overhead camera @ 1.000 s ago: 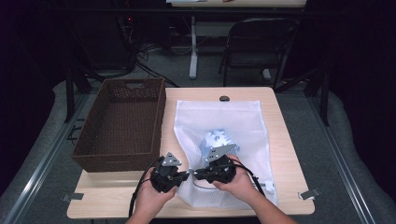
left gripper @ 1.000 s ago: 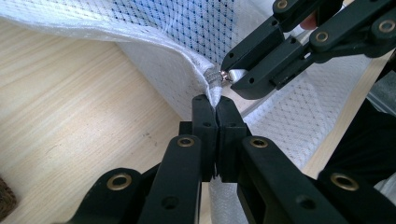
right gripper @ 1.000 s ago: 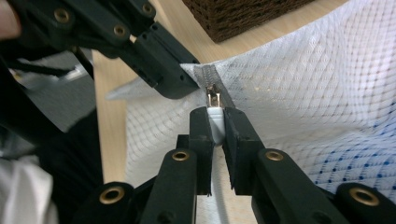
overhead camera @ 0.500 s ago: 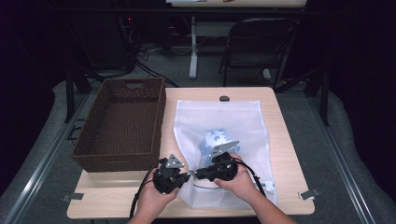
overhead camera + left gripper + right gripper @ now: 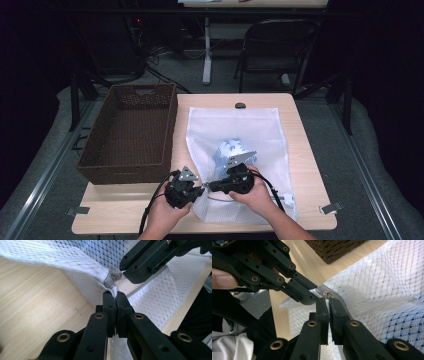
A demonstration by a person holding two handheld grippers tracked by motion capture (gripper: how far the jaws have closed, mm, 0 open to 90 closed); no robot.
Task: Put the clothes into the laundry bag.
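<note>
Both black claws (image 5: 204,188) pinched on the white mesh bag's (image 5: 260,131) zipper end (image 5: 115,276), beside woven basket (image 5: 131,131).

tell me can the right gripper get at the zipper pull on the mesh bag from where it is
Probably yes: the right gripper sits right at the zipper pull, nothing between them, while the left gripper pinches the mesh bag corner beside it.
</note>
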